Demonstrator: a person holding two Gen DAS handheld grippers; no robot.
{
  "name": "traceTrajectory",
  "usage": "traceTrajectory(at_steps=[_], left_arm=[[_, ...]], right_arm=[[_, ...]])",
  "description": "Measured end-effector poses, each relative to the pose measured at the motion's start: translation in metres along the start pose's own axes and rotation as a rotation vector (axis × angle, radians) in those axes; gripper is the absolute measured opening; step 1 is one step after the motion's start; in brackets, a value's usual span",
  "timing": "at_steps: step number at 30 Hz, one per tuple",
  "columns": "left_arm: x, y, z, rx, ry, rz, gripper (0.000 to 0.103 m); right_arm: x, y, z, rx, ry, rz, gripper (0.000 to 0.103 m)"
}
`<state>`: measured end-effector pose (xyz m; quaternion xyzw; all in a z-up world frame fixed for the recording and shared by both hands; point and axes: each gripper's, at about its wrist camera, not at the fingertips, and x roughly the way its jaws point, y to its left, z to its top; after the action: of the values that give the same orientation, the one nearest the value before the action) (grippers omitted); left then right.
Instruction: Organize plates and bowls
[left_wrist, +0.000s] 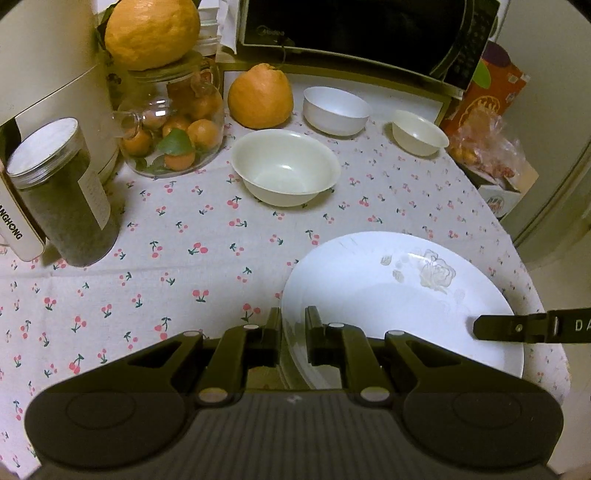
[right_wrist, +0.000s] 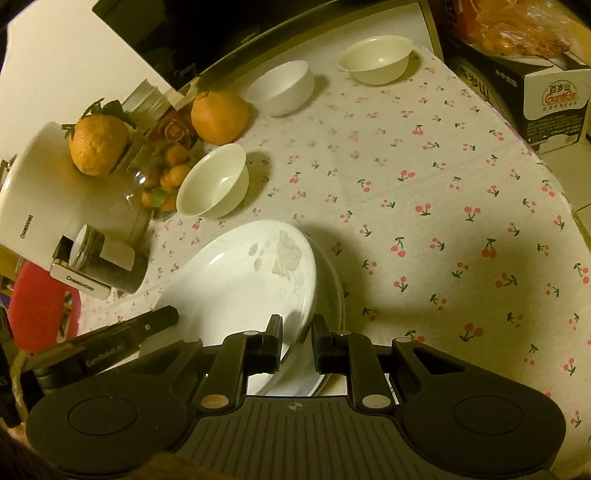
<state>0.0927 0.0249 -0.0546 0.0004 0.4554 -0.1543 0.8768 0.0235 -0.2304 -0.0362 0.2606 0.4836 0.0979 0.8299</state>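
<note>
A white plate (left_wrist: 402, 295) with a faint flower print lies near the table's front edge, and my two grippers hold it by opposite rims. My left gripper (left_wrist: 294, 328) is shut on its left rim. My right gripper (right_wrist: 297, 332) is shut on the rim of the same plate (right_wrist: 240, 273). The rim of a second plate (right_wrist: 335, 291) shows just under it. Farther back stand three empty bowls: a large cream bowl (left_wrist: 284, 166), a white bowl (left_wrist: 334, 109) and a small cream bowl (left_wrist: 419, 133). In the right wrist view they are the large cream bowl (right_wrist: 214, 181), the white bowl (right_wrist: 282, 86) and the small cream bowl (right_wrist: 376, 59).
A dark jar (left_wrist: 62, 192), a glass jar of small oranges (left_wrist: 173, 129), two big oranges (left_wrist: 260, 96) and a white appliance (left_wrist: 44, 55) crowd the left. A microwave (left_wrist: 362, 29) stands at the back. Boxes (right_wrist: 546, 96) sit past the cherry-print tablecloth's (right_wrist: 443, 184) right edge.
</note>
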Motion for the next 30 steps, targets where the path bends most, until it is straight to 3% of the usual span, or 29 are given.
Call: traceTrajectory(at_steps=[19, 30], left_arm=[[0.007, -0.006, -0.009, 0.058, 0.011, 0.057, 0.012], [0.009, -0.019, -0.016, 0.17, -0.005, 0.113, 0.012]], right_arm=[[0.01, 0.008, -0.004, -0.053, 0.031, -0.05, 0.017], [0.007, 0.016, -0.005, -0.129, -0.007, -0.09, 0.019]])
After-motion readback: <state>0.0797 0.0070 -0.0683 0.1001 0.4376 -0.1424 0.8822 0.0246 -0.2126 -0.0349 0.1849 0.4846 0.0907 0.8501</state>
